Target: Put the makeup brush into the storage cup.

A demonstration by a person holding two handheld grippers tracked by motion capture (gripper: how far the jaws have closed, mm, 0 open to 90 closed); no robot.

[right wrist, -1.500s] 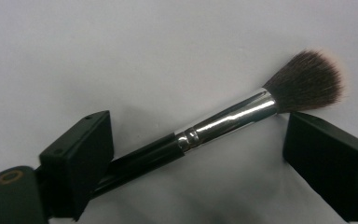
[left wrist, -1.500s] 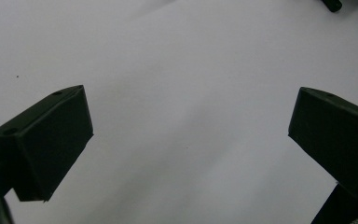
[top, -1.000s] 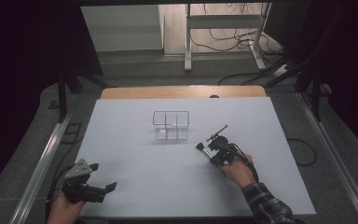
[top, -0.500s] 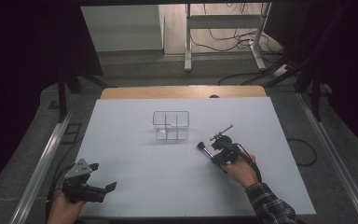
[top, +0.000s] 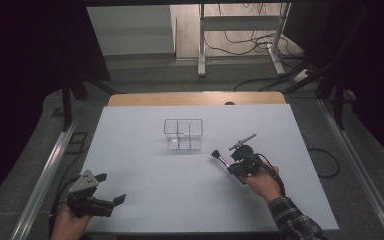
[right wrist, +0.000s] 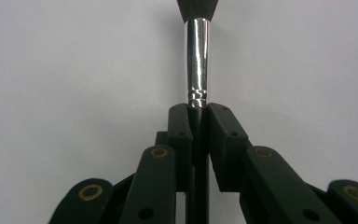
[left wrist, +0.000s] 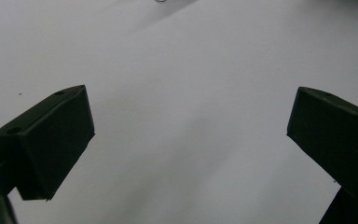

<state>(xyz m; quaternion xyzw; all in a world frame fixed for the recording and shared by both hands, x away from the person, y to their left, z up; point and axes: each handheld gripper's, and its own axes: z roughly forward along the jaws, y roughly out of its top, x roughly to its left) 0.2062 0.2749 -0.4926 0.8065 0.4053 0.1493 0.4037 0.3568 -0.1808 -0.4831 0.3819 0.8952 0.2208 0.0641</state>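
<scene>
A makeup brush (top: 220, 159) with a dark bristle head, silver ferrule (right wrist: 197, 60) and pink handle sticks out of my right gripper (top: 228, 165), which is shut on its handle right of the table's middle. In the right gripper view the jaws of the right gripper (right wrist: 196, 110) close on the brush just below the ferrule, and the bristles (right wrist: 198, 7) point away over the white tabletop. A clear divided organizer (top: 182, 134) stands upright at the centre, up and left of the brush head. My left gripper (top: 111, 188) rests open at the front left corner, and nothing lies between the jaws of the left gripper (left wrist: 191, 130).
The white table (top: 155, 190) has a wooden strip (top: 195, 98) along its far edge. Metal rails (top: 47, 165) flank both sides. A thin grey rod (top: 243, 141) juts out at the right gripper's far side. Cables and a stand's legs lie on the floor beyond.
My right hand and gripper have swung a little to the right while the brush head stays about where it was. The left gripper has not moved.
</scene>
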